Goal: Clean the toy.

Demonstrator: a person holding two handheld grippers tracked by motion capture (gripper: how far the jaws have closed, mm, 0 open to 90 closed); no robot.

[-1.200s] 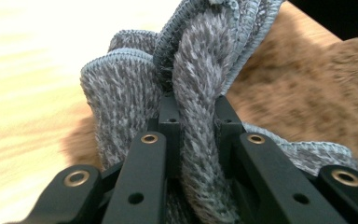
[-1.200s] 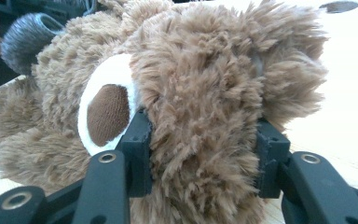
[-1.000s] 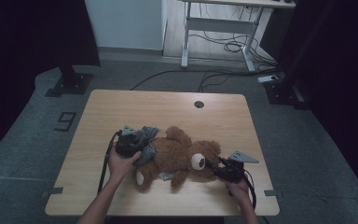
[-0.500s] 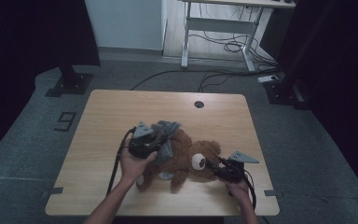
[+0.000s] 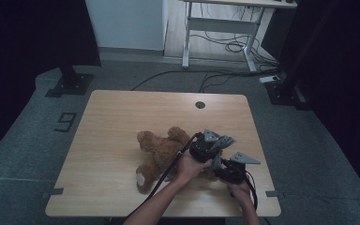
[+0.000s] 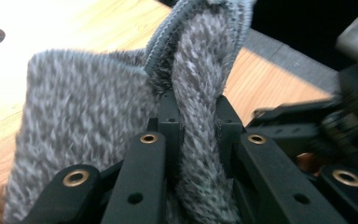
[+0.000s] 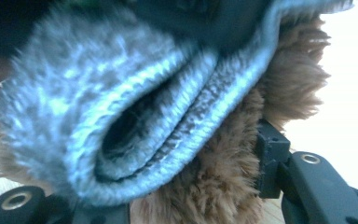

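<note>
The counter is carrying a brown teddy bear, lying right of middle toward the near edge. My left fingers are clamping the grey knit hat by its rim at the bear's right end. My right fingers are gripping the bear's fur, touching the hat.

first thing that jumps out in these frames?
A brown teddy bear lying on the wooden table, right of centre, with both hands working at its right end. The left gripper pinches a grey knitted garment there, its jaws closed on a fold of the fabric. Beside it the right gripper grips the bear's brown fur, the garment's opening gaping just ahead.
</note>
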